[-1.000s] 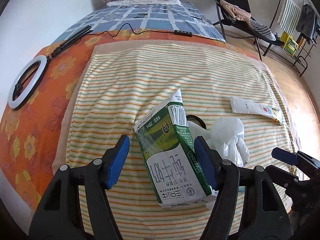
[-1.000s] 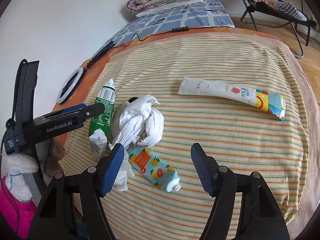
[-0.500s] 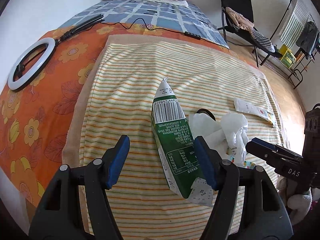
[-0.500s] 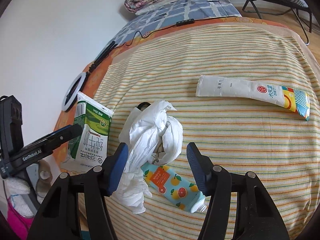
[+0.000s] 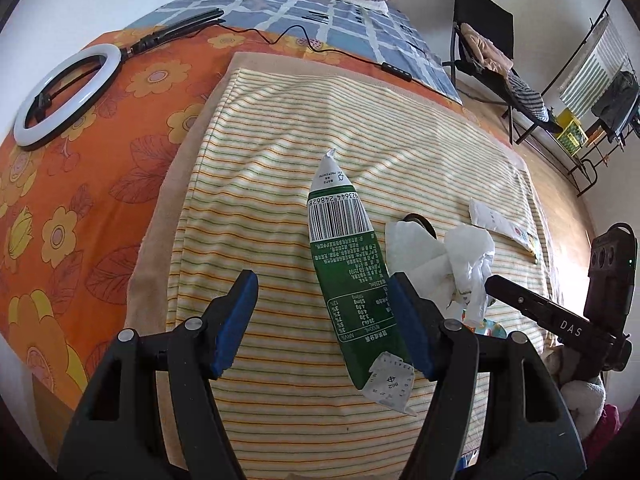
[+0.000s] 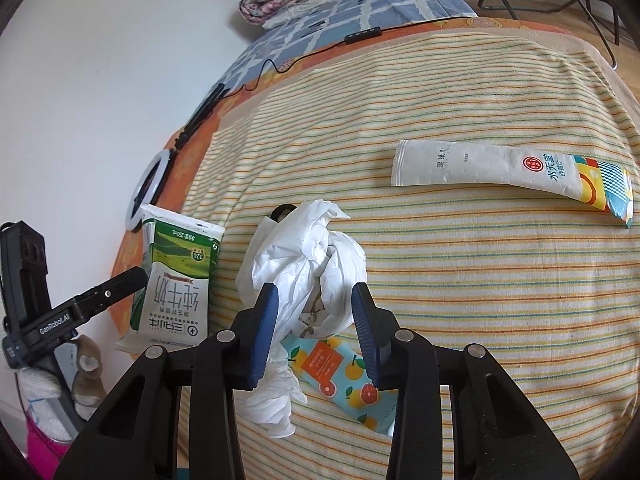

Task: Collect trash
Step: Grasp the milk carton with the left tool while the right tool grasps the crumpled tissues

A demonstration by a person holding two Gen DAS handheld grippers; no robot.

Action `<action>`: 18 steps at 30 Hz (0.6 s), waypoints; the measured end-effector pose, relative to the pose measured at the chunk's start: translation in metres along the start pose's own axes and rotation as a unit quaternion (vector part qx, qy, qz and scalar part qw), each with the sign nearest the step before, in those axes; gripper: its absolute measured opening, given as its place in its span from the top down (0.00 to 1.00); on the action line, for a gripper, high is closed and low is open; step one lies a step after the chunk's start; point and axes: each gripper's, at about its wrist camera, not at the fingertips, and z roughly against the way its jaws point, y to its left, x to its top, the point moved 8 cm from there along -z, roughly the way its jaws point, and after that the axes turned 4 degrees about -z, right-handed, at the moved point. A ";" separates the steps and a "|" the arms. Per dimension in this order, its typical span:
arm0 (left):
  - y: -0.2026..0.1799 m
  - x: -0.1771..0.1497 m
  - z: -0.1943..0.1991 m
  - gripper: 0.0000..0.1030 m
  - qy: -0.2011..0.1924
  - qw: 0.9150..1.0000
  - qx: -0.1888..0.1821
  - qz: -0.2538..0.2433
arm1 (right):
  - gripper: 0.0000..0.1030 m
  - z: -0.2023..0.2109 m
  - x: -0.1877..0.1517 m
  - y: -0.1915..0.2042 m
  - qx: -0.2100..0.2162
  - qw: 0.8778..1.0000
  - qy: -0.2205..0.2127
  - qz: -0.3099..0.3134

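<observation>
Your right gripper (image 6: 314, 332) jaws straddle the crumpled tissue (image 6: 304, 256), unclenched, aligned for pickup; left gripper (image 5: 320, 320) jaws spread beside the milk carton (image 5: 348, 268).

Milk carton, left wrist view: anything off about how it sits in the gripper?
Yes. The milk carton lies tilted against one finger of the wide-open left gripper, off-centre, with a gap to the other finger.

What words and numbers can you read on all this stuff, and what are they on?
"纯牛奶", "250mL": milk carton.
"湿纸巾", "水天堂": long wipes packet.
"GenRobot.AI": left tool.
"DAS": right tool.
Barcode digits "...248628", "862": milk carton's side and flap.
Nutrition print on it, orange-patterned pack: too small.
</observation>
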 end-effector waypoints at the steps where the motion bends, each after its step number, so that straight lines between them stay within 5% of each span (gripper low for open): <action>1: 0.001 -0.001 0.000 0.32 0.002 1.000 -0.004 0.005 | 0.73 -0.001 0.000 0.000 0.001 1.000 0.000 -0.001; 9: 0.004 -0.007 -0.002 0.32 0.018 0.999 -0.034 0.024 | 0.75 -0.008 0.003 -0.009 0.002 1.000 0.004 -0.027; 16: 0.012 -0.003 0.001 0.32 0.006 1.000 0.008 0.020 | 0.75 -0.017 0.001 -0.016 -0.015 0.999 0.015 -0.037; 18: 0.020 -0.001 0.003 0.26 0.002 0.999 0.012 0.032 | 0.75 -0.017 0.002 -0.016 -0.021 0.999 0.016 -0.034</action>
